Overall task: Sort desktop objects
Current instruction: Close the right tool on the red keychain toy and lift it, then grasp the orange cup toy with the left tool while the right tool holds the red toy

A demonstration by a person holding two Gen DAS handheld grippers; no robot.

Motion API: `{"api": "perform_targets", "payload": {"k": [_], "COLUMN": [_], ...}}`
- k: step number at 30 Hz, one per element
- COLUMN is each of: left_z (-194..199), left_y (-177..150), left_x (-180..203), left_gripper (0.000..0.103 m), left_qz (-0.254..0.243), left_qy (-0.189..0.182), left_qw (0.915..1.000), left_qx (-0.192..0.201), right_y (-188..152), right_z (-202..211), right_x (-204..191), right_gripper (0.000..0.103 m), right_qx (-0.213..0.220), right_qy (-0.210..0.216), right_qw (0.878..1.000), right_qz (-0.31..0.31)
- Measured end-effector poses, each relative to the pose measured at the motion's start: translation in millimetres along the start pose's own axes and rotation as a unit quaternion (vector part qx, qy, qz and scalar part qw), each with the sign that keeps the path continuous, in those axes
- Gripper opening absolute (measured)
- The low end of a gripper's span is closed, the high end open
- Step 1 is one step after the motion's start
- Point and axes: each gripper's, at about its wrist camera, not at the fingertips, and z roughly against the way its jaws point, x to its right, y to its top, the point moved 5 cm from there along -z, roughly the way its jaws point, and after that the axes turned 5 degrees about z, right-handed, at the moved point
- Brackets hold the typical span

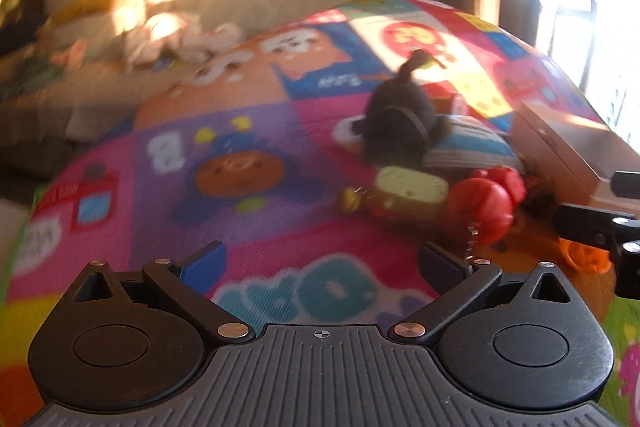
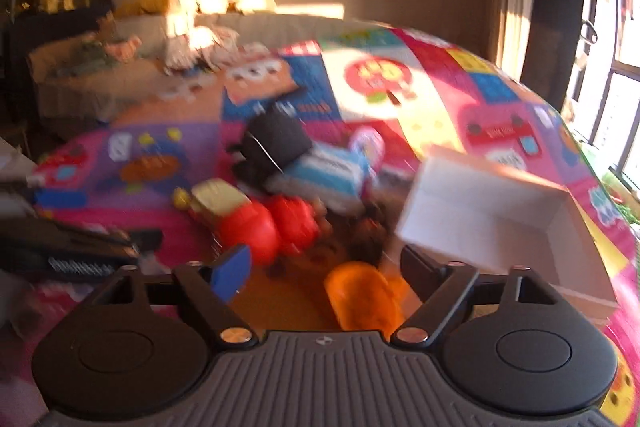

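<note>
A heap of small things lies on a bright patterned mat (image 1: 256,247). It holds a black plush toy (image 1: 400,119) (image 2: 276,143), a blue and white packet (image 1: 472,143) (image 2: 332,175), a pale yellow block (image 1: 412,191) (image 2: 216,195) and red round toys (image 1: 480,203) (image 2: 272,223). My left gripper (image 1: 320,263) stands open over bare mat, short of the heap. My right gripper (image 2: 326,267) is open too. An orange toy (image 2: 360,299) (image 1: 584,259) lies between its fingers, close to the right one, and the pads do not press on it.
An open cardboard box (image 2: 500,211) (image 1: 580,155) stands right of the heap, close to the right finger. A dark brown lump (image 2: 368,239) sits behind the orange toy. A sofa with cloths runs along the back. Both views are blurred.
</note>
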Motion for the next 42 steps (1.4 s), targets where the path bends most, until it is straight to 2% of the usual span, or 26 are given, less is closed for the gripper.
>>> {"api": "perform_targets", "payload": {"k": [2, 4, 5, 7, 10, 12, 14, 17, 20, 22, 24, 27, 29, 30, 32, 35, 38, 42], "left_z": [0, 2, 2, 4, 9, 9, 9, 9, 9, 9, 8, 7, 9, 10, 14, 21, 14, -6], "left_y": [-1, 1, 1, 1, 1, 1, 1, 1, 0, -1, 0, 3, 4, 4, 1, -8, -17, -23], "left_x": [-8, -21, -27, -41, -60, -66, -68, -69, -68, -66, -62, -42, -17, 1, 38, 98, 142, 177], "left_gripper": [0.103, 0.103, 0.103, 0.103, 0.103, 0.103, 0.103, 0.103, 0.103, 0.103, 0.103, 0.103, 0.103, 0.103, 0.103, 0.103, 0.103, 0.103], "left_qz": [0.028, 0.063, 0.088, 0.133, 0.192, 0.214, 0.221, 0.221, 0.220, 0.214, 0.200, 0.143, 0.092, 0.064, 0.004, -0.110, -0.193, -0.229], "left_qy": [-0.012, 0.002, -0.010, -0.016, -0.013, -0.021, -0.025, -0.025, -0.024, -0.023, -0.022, -0.032, -0.058, -0.086, -0.143, -0.199, -0.201, -0.196], "left_qw": [0.9995, 0.9980, 0.9961, 0.9908, 0.9805, 0.9755, 0.9737, 0.9737, 0.9741, 0.9754, 0.9788, 0.9888, 0.9937, 0.9941, 0.9897, 0.9739, 0.9604, 0.9533], "left_qx": [-0.003, 0.009, 0.008, 0.017, 0.040, 0.045, 0.047, 0.048, 0.045, 0.044, 0.041, 0.031, 0.026, 0.017, -0.001, -0.005, 0.002, -0.014], "right_y": [10, 17, 20, 24, 23, 19, 16, 19, 23, 20, 12, -14, -37, -46, -65, -83, -94, -106], "right_z": [-12, -32, -43, -64, -85, -95, -98, -81, -38, -1, 30, 59, 67, 68, 66, 60, 55, 58], "right_x": [-12, -22, -24, -25, -27, -32, -32, -30, -22, -11, 9, 45, 67, 75, 91, 101, 101, 101], "right_gripper": [0.084, 0.086, 0.087, 0.088, 0.090, 0.090, 0.084, 0.084, 0.084, 0.084, 0.084, 0.084, 0.084, 0.084, 0.084, 0.084, 0.085, 0.092], "right_qx": [-0.004, -0.017, -0.025, -0.048, -0.071, -0.089, -0.087, -0.071, -0.036, -0.012, -0.004, -0.024, -0.050, -0.060, -0.082, -0.094, -0.093, -0.076], "right_qy": [0.021, 0.034, 0.034, 0.024, 0.034, 0.046, 0.038, 0.046, 0.062, 0.056, 0.026, -0.024, -0.056, -0.065, -0.079, -0.084, -0.083, -0.087], "right_qw": [1.000, 0.999, 0.999, 0.998, 0.997, 0.995, 0.995, 0.996, 0.997, 0.997, 0.999, 0.999, 0.997, 0.996, 0.993, 0.991, 0.991, 0.991], "right_qz": [0.010, 0.024, 0.025, 0.026, 0.023, 0.026, 0.025, 0.020, 0.029, 0.043, 0.047, 0.028, 0.010, 0.000, -0.028, -0.048, -0.055, -0.074]}}
